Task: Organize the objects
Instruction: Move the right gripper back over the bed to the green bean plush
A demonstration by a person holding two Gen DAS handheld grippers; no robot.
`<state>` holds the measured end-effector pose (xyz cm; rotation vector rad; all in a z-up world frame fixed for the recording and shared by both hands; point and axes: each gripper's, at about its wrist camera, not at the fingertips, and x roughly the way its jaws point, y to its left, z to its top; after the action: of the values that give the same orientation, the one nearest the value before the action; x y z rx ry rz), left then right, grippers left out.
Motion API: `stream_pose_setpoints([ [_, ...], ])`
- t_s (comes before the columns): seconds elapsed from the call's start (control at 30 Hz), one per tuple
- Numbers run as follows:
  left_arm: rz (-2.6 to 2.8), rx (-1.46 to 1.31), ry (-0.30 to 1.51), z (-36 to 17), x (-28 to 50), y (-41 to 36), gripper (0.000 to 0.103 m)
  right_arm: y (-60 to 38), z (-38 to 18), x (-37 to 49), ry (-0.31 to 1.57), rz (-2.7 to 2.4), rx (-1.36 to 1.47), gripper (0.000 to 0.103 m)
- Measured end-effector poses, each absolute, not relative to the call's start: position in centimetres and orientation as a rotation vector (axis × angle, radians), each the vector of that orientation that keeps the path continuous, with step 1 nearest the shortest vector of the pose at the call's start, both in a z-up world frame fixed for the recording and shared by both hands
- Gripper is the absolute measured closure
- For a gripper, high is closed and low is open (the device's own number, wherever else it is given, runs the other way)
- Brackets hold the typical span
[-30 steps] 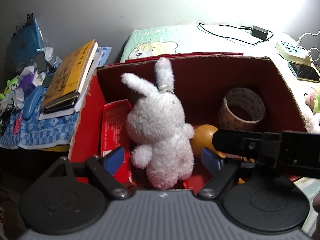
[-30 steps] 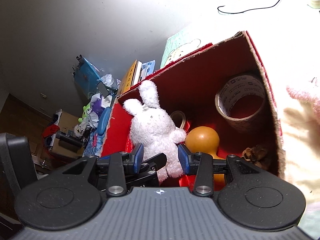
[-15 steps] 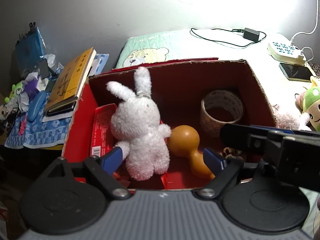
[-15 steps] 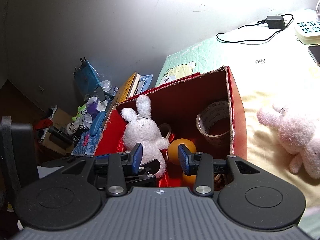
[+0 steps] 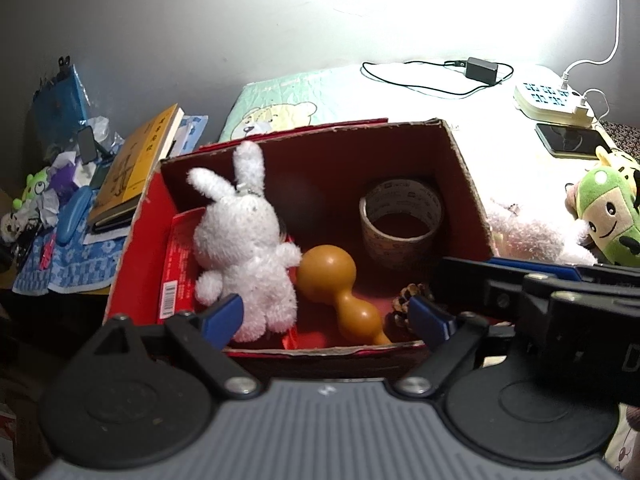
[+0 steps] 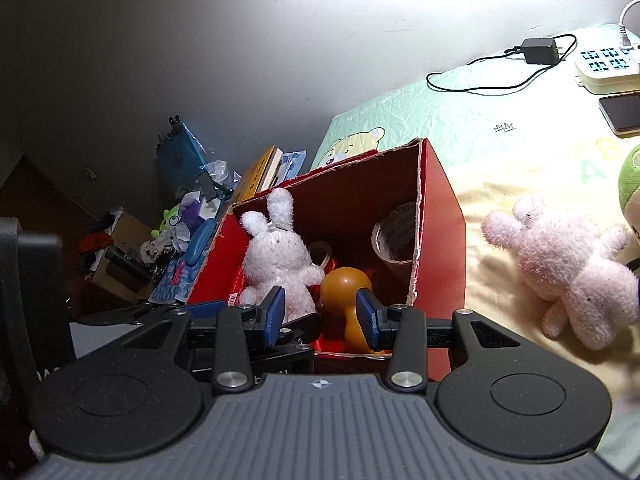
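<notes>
A fluffy white plush rabbit (image 5: 244, 240) sits in the red cardboard box (image 5: 464, 168) beside a smooth orange gourd (image 5: 336, 280), beyond both empty, spread grippers: left gripper (image 5: 326, 316), right gripper (image 6: 320, 316).

Each tool has a ribbed grey body flanked by two round black discs. Black linkage arms with silver screws carry blue-padded fingers on the left tool (image 5: 324, 320) and right tool (image 6: 320, 312). A small crosshair mark sits mid-body.
</notes>
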<state>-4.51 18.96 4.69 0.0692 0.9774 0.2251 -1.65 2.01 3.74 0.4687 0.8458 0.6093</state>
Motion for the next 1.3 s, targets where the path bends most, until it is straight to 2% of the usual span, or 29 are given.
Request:
stream_pose_setpoints([
  [0.6, 0.104, 0.193, 0.968, 4.8, -3.7, 9.4, 0.011, -6.2, 2.9, -3.5, 0.827, 0.512, 0.537, 0.059],
  [0.97, -0.051, 0.247, 0.999, 3.1, -2.0, 2.7, 0.01, -12.1, 1.4, -4.4, 0.841, 0.37, 0.565, 0.059],
  [1.3, -0.164, 0.174, 1.052, 1.6, -0.4, -0.7, 0.01, -16.3, 0.6, -4.5, 0.837, 0.27, 0.566, 0.059],
])
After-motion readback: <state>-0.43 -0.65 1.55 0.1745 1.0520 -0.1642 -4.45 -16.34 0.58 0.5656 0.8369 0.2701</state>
